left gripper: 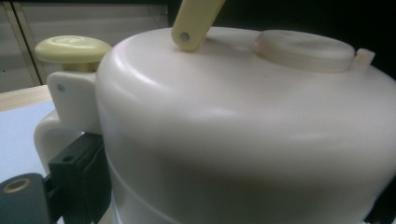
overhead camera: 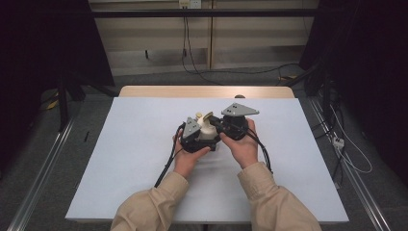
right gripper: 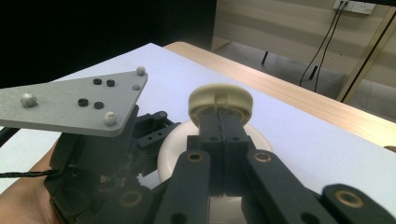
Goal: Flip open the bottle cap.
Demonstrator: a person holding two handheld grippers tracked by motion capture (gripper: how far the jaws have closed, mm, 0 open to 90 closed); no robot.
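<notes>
While the cream jug (overhead camera: 208, 131) is clamped by the left tongs (overhead camera: 201, 137), the right tongs (right gripper: 223, 135) are closed, seemingly on its lid (right gripper: 220, 100); opening remains.

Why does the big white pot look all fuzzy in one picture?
In the left gripper view the cream pot sits so close that it blurs, with soft glare on its shoulder; the right gripper view is sharper on the round cap; the high view has dark corners.
</notes>
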